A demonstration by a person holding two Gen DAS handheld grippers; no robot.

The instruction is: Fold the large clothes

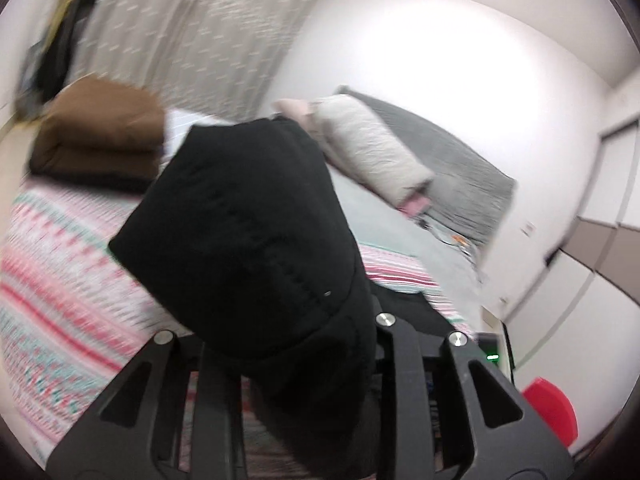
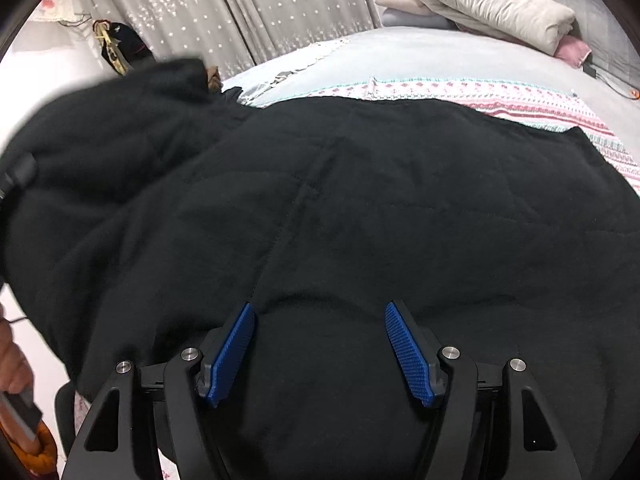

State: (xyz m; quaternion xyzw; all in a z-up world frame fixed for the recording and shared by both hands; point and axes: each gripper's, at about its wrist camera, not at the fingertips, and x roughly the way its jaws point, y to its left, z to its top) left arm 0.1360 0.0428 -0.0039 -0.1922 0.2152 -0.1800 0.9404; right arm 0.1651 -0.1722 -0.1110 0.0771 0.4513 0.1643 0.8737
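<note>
Black padded jacket [image 2: 360, 208]: spread across the near part of the bed, on the patterned pink-and-teal bedspread [image 2: 520, 96]. In the right wrist view it fills most of the frame; a stitched seam runs up its middle, and one portion rises toward the upper left.

Right gripper [image 2: 320, 354]: jaws set wide apart, blue textured pads [image 2: 234, 354] exposed on both fingers, nothing between them. It sits directly above the jacket; contact with the fabric cannot be confirmed.

Left gripper [image 1: 288, 360]: a raised fold of the jacket [image 1: 248, 240] hangs out from between its fingers and stands above the bedspread [image 1: 60, 280]. The fabric hides the fingertips, but the fingers appear closed on it. This view is motion-blurred.

Surroundings:
- Folded brown garment [image 1: 100, 132], lying on the bed beyond the raised fold.
- Rolled light-coloured quilt [image 2: 492, 4] at the head of the bed, resting on pink pillows [image 2: 574, 50].
- Grey curtain [image 2: 240, 12] with a small white pattern behind the bed.
- Red object [image 1: 552, 412] at the lower right edge of the left wrist view; identity cannot be determined.
</note>
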